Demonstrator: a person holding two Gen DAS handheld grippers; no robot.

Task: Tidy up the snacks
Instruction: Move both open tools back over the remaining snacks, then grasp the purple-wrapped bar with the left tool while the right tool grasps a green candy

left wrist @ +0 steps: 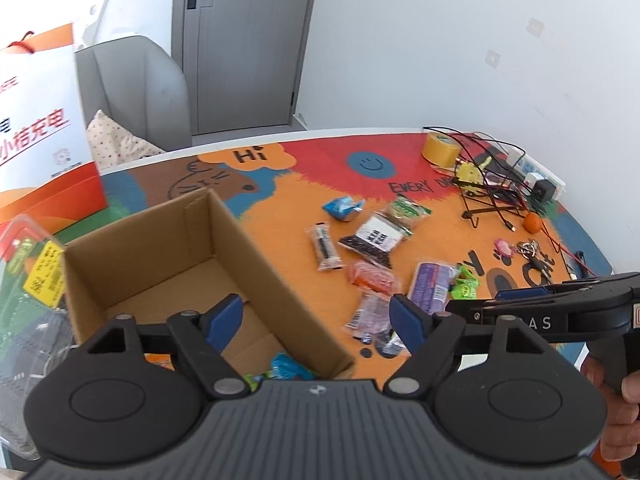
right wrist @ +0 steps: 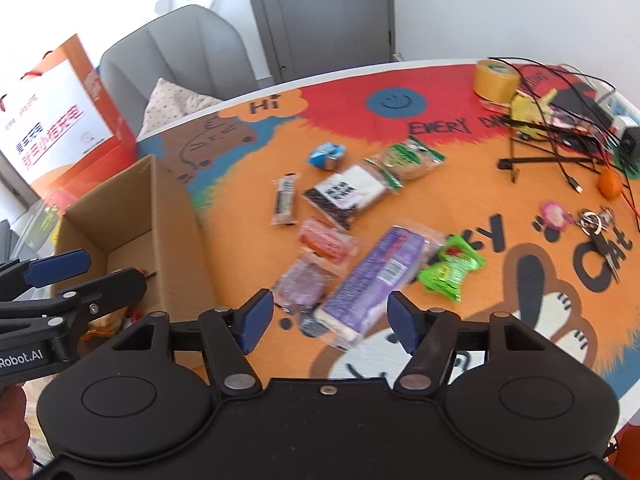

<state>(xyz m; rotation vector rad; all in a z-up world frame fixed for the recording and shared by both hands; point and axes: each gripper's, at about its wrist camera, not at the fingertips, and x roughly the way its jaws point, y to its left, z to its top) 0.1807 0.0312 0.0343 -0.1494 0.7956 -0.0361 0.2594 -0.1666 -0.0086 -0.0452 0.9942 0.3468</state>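
Right wrist view: your cardboard box point(right wrist: 132, 236) sits left, and your right gripper point(right wrist: 330, 322), jaws wide and empty, hangs over the purple wafer pack point(right wrist: 372, 280). Its long axis runs diagonally away toward upper right; your left gripper point(left wrist: 316, 318), also wide and empty, is over the box.

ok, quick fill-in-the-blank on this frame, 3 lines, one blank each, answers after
1. The left claw hangs over the ____ box, fingers open.
2. The right claw is open above the long ____ packet.
3. The tape roll near the cables is ____.

Answers: cardboard; purple; yellow
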